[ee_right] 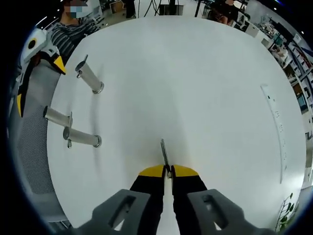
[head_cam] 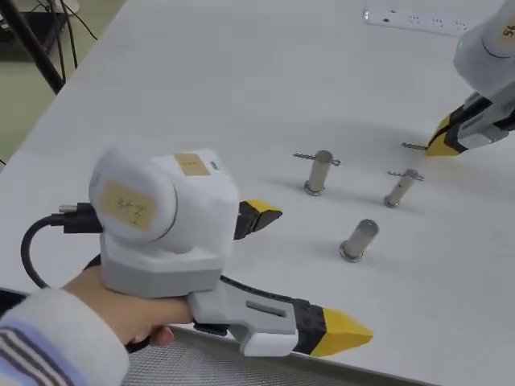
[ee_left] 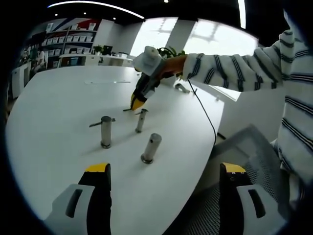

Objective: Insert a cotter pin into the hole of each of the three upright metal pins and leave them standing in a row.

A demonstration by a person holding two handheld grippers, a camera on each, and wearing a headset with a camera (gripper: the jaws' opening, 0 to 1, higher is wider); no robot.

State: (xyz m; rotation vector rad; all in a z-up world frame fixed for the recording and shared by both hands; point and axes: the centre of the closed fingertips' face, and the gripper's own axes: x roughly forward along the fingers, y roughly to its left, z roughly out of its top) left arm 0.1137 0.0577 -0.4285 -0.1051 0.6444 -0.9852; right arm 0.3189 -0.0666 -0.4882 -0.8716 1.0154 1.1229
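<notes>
Right gripper [ee_right: 168, 171] tight on cotter pin [ee_right: 165, 152], lengthwise forward.

Three short, cylindrical steel pins stand on the one white table [head_cam: 201, 96]: the left pin [head_cam: 319, 172], the right pin [head_cam: 400, 189] and the near pin [head_cam: 359, 240]. Thin wire cotter pins come to three as well, I think: one cotter pin [head_cam: 316, 158] through the left pin, a second cotter pin [head_cam: 405, 174] through the right pin, and a third cotter pin [head_cam: 414, 146], faint from here, nipped in the right gripper [head_cam: 438, 148]. Grey handheld grippers with yellow jaw tips number two, counting the left gripper [head_cam: 325, 272]. One long white power strip [head_cam: 414, 20].
</notes>
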